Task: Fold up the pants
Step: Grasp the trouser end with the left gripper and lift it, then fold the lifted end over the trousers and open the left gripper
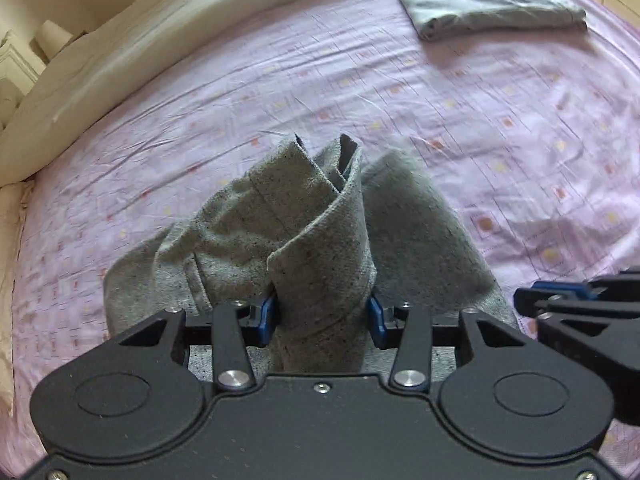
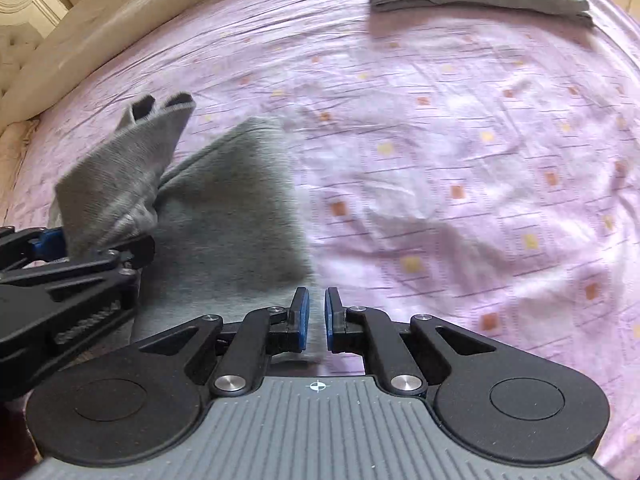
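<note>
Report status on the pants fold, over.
Left claw shut on grey pants bundle. Right claw nearly shut, apparently empty. Folded grey garment lies far off, nothing blocking.

Pink patterned bed sheet [image 1: 440, 128], cream headboard [image 1: 24, 68]

Two hand-held grippers [image 1: 322, 316] [image 2: 317, 318], two garments [image 1: 304, 216] [image 1: 486, 0] (both grey).
</note>
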Action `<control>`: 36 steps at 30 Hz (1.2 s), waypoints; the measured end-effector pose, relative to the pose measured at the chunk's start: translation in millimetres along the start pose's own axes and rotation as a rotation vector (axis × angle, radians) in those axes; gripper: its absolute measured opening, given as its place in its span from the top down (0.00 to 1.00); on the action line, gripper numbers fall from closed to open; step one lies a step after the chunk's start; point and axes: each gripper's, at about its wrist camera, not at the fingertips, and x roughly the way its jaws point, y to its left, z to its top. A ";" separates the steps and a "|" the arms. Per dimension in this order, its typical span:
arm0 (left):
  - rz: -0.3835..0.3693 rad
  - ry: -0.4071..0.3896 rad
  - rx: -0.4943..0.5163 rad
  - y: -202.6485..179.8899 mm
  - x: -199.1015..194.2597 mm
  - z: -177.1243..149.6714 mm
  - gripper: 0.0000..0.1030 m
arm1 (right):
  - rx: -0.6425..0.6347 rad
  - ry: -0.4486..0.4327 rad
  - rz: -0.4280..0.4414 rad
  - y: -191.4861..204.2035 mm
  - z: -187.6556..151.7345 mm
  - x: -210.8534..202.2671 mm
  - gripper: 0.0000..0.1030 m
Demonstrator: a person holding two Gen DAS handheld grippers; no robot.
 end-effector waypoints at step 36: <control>-0.020 0.185 -0.295 178.9 26.7 -132.5 0.40 | -0.263 -0.206 0.039 56.6 56.7 -2.8 0.61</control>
